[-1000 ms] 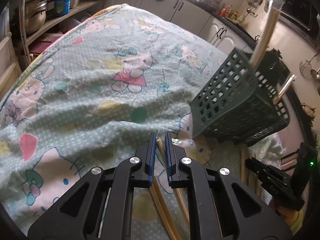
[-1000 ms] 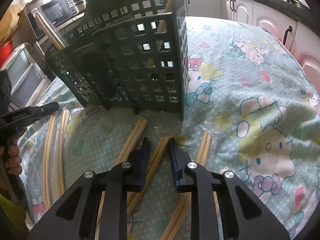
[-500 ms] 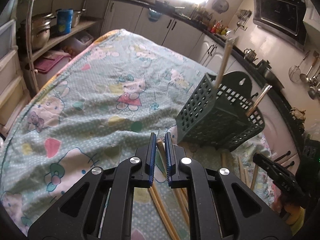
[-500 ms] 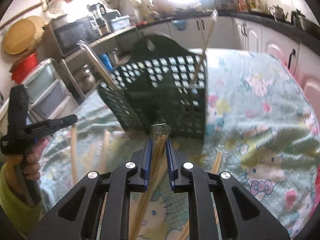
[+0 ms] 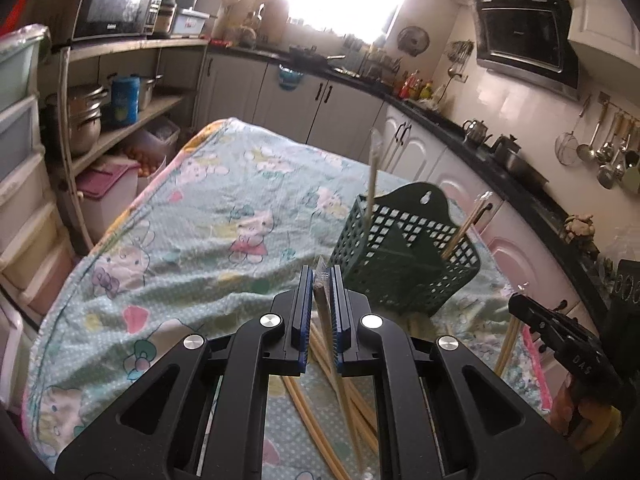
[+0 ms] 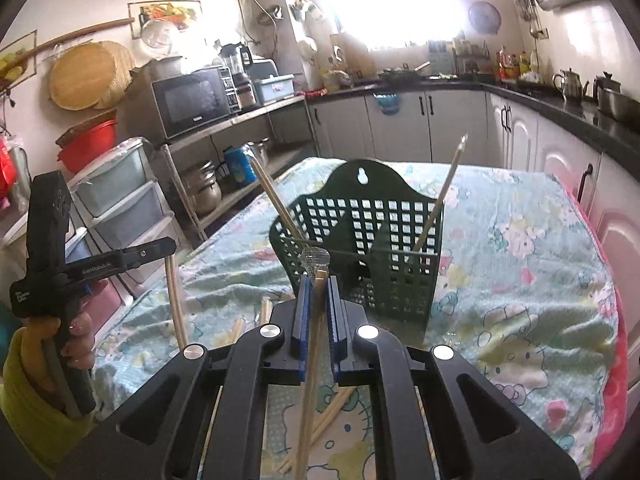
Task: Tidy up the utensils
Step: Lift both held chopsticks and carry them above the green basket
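Both grippers have come up off the table since a second ago, each lifting wrapped chopsticks clear of the cloth. On the left gripper (image 5: 322,304), the blue-padded jaws are pinched on a wrapped pair of chopsticks (image 5: 320,284), whose clear wrapper end pokes out just past the fingertips. Likewise the right gripper (image 6: 316,308) is clamped on its own chopsticks (image 6: 314,356), which hang steeply down between the fingers, with a crinkled wrapper tip at the top.

Just beyond both sets of fingertips the green utensil basket (image 5: 404,264) stands upright on the Hello Kitty tablecloth (image 5: 200,240). It already holds two wrapped chopstick pairs, one leaning at its left side (image 6: 276,204) and one at its right (image 6: 440,204). More loose chopsticks (image 5: 360,412) lie on the cloth near the basket's base, under the left gripper, and a few others (image 6: 332,412) show beneath the right one.

From the right wrist view, the left gripper shows at the far left, held in a hand (image 6: 76,340) with a yellow sleeve, a pale stick hanging below it.
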The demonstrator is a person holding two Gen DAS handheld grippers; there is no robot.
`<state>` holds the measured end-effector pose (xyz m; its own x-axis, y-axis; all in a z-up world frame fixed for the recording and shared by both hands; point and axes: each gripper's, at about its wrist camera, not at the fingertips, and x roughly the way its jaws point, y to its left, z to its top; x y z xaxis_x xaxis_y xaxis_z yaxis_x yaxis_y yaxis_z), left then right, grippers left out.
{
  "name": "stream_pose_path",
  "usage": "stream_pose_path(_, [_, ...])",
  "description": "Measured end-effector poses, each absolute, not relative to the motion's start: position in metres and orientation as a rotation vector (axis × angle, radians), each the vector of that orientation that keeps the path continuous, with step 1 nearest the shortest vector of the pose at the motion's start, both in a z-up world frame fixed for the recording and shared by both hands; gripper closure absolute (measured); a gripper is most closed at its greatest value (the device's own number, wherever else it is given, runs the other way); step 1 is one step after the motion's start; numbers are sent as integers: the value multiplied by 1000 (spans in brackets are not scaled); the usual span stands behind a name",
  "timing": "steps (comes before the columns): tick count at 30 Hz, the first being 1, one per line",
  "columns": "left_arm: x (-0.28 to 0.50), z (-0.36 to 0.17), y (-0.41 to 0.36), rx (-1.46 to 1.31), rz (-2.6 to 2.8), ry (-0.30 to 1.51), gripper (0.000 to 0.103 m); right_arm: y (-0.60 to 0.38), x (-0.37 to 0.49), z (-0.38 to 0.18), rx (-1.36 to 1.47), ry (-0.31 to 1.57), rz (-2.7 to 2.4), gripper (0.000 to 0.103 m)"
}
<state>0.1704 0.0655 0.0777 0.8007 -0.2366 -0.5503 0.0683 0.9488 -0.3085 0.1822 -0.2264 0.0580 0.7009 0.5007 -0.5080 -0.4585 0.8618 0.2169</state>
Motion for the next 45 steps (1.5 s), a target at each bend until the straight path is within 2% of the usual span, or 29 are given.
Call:
stream_pose_path(17, [152,119,40,-234,-210,536,100,-234,159,92,77,470,552,97])
stream_pose_path(45, [182,194,-33,-119,-372,416,103,-264,172,146,96,326,506,97])
